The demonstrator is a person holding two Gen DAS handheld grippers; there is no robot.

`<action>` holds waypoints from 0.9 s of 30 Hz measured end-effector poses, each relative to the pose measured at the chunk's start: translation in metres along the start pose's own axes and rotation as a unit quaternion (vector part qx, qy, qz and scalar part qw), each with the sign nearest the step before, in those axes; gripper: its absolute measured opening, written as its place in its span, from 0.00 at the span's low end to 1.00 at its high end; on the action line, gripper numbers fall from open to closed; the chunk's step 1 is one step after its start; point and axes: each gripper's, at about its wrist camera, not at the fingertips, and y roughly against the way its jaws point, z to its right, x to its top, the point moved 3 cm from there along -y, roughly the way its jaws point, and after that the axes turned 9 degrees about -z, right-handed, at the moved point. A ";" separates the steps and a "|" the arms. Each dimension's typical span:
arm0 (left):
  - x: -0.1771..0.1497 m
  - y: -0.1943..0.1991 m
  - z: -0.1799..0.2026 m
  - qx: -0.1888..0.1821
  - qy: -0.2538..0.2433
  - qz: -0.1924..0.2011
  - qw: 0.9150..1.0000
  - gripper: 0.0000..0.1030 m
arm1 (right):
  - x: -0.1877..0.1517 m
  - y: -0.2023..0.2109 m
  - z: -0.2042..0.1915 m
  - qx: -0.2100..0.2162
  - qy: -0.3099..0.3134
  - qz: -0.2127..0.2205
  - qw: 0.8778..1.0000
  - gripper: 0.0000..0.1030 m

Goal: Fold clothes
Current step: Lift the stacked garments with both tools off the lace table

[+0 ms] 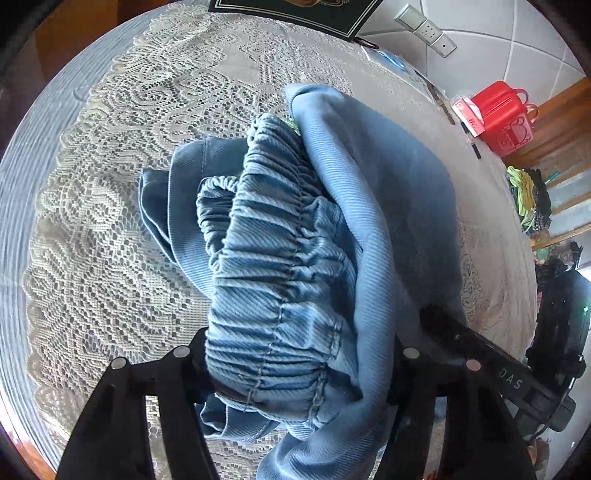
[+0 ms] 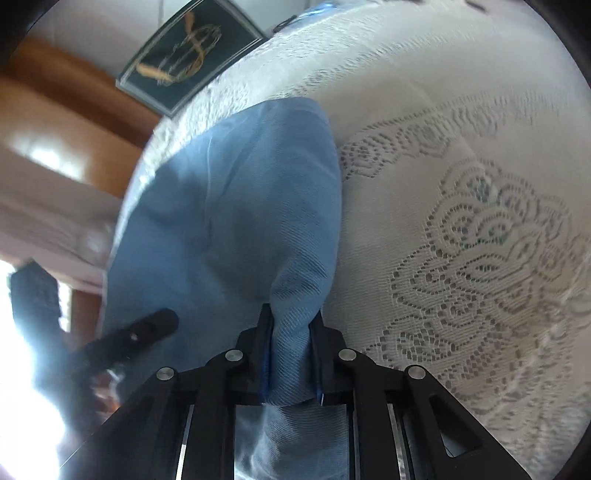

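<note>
A pair of blue twill trousers [image 1: 295, 240] with a gathered elastic waistband lies bunched over a lace tablecloth [image 1: 122, 229]. My left gripper [image 1: 295, 369] is shut on the waistband, whose thick folds fill the gap between the fingers. In the right wrist view the same trousers [image 2: 236, 206] spread out ahead, and my right gripper [image 2: 291, 332] is shut on a pinched fold of the blue cloth. The other gripper's black finger tip [image 2: 155, 325] shows at the left, resting against the fabric.
The lace tablecloth [image 2: 480, 258] covers the table. A dark framed picture [image 2: 184, 62] lies at the far table edge. A red container [image 1: 502, 118] and a pink box [image 1: 469, 114] sit at the right edge, with a wall socket [image 1: 424, 29] behind. Wooden furniture [image 2: 55, 110] stands beyond.
</note>
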 end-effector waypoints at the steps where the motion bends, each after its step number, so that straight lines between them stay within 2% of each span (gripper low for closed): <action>1: 0.000 0.000 0.000 0.002 -0.003 0.003 1.000 0.61 | 0.000 0.000 -0.003 -0.011 0.008 0.002 1.000 0.16; 5: 0.000 0.000 0.003 0.012 -0.012 0.011 1.000 0.61 | 0.000 -0.002 -0.010 -0.038 0.028 0.010 0.999 0.16; 9: 0.000 0.003 0.002 0.022 -0.003 0.014 1.000 0.51 | -0.007 0.000 -0.020 -0.085 0.065 0.028 0.994 0.13; 13: -0.009 0.028 0.021 0.020 -0.020 0.044 0.999 0.48 | -0.014 0.022 -0.037 -0.098 0.105 0.061 0.988 0.11; 19: -0.010 0.099 0.069 0.007 -0.079 0.124 0.989 0.48 | -0.019 0.094 -0.073 -0.099 0.157 0.140 0.973 0.10; 24: 0.002 0.142 0.128 -0.012 -0.123 0.184 0.975 0.48 | -0.020 0.162 -0.085 -0.106 0.158 0.212 0.959 0.10; 27: -0.011 0.172 0.151 -0.024 -0.148 0.205 0.967 0.48 | -0.025 0.200 -0.084 -0.108 0.156 0.250 0.950 0.10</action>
